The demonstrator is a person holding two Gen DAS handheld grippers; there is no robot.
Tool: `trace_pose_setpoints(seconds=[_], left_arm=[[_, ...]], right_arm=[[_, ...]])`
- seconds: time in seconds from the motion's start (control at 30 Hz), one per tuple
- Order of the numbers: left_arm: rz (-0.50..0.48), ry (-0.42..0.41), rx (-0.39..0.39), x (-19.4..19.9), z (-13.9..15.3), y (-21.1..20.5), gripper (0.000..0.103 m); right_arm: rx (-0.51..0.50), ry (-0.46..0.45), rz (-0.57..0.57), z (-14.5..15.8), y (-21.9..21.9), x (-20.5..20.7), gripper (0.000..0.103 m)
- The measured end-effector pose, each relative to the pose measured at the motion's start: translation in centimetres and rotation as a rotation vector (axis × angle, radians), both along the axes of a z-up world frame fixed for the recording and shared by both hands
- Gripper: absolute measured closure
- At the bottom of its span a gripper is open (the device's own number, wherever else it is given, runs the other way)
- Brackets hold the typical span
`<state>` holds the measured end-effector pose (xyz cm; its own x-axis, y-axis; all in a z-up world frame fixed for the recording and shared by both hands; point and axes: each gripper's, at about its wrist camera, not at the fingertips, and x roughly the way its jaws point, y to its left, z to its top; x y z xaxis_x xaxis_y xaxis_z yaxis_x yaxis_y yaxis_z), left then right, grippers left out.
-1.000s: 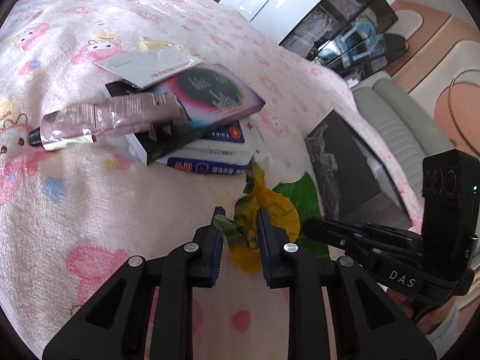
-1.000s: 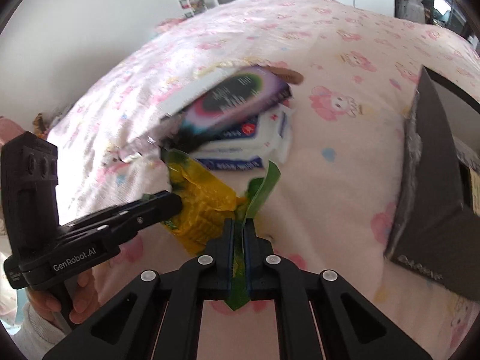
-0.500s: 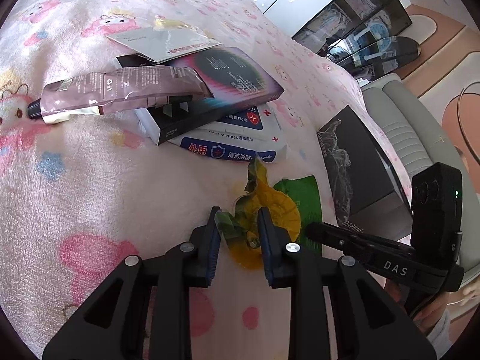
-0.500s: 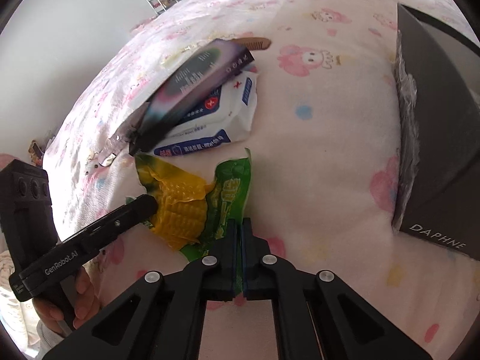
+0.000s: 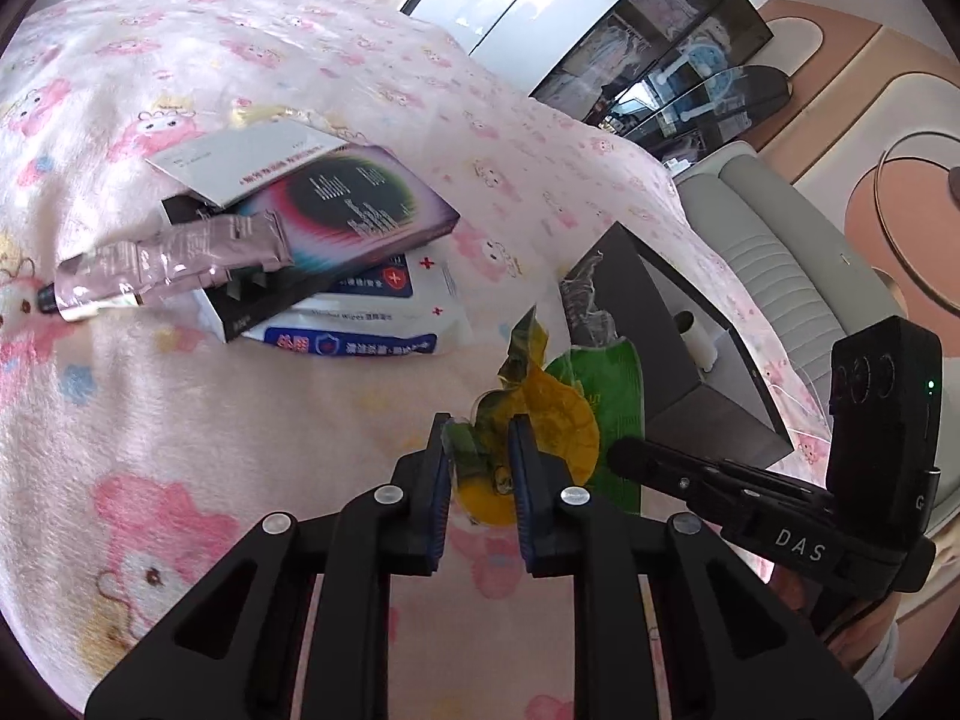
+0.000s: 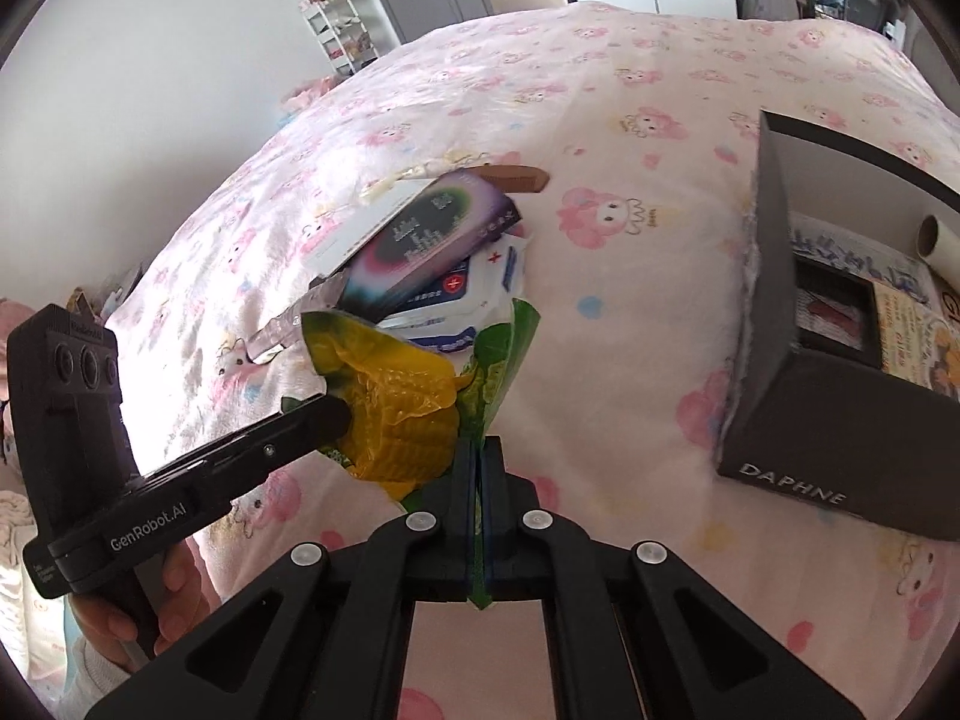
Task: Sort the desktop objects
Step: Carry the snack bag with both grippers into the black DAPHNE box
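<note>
Both grippers angle down over the pink blanket [image 5: 180, 420], each clamped on 1 end of the yellow-and-green snack bag [image 6: 396, 408]: the left gripper [image 5: 480, 462] pinches its crumpled yellow end, the right gripper [image 6: 478, 480] its flat green edge, the bag stretched between them above the bedding. Just beyond lies a pile of wipes pack [image 5: 360, 330], purple box [image 5: 354, 222] and pink tube [image 5: 162, 267]; the open black box [image 6: 840, 408] sits to the right.

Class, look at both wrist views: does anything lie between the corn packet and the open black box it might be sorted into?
Nothing visible does. Both tools, left and right, pinch the corn packet, and only bare pink blanket lies between it and the open black box. The stacked items sit to the other side.
</note>
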<state>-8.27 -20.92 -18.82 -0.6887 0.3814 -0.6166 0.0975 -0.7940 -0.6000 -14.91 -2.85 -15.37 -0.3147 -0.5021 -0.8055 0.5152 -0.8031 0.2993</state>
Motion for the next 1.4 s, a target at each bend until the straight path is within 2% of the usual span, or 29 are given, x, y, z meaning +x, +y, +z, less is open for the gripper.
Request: trace_pose_setpoints(seconds=[0.13, 0.3, 0.5, 0.63, 0.8, 1.03, 1.2, 1.4], left_arm=[[-0.028, 0.014, -0.026, 0.2, 1.5, 1.7, 0.086], [-0.094, 0.06, -0.069, -1.0, 4.7, 4.7, 0.087], [-0.185, 0.14, -0.099, -4.3, 9.2, 9.6, 0.087], [-0.259, 0.176, -0.098, -7.6, 11.0, 14.2, 0.087], [-0.347, 0.167, -0.08, -12.0, 10.7, 20.4, 0.087], [-0.418, 0.108, -0.085, -16.7, 7.9, 28.1, 0.087], [-0.427, 0.062, -0.043, -18.2, 6.2, 30.3, 0.086], [-0.427, -0.002, -0.023, -18.6, 4.3, 31.1, 0.084]], right_arm=[[-0.017, 0.004, -0.024, 0.4, 1.7, 0.6, 0.103], [-0.048, 0.035, -0.069, 2.3, 4.3, 0.6, 0.103], [-0.09, 0.122, -0.152, 6.3, 9.5, -0.5, 0.103], [-0.099, 0.173, -0.23, 8.3, 14.2, -1.7, 0.103], [-0.074, 0.191, -0.339, 8.7, 20.1, -3.5, 0.103], [-0.036, 0.152, -0.474, 6.2, 27.4, -6.6, 0.103], [-0.02, 0.145, -0.527, 5.5, 30.3, -7.7, 0.103], [0.012, 0.13, -0.552, 4.3, 31.3, -8.0, 0.103]])
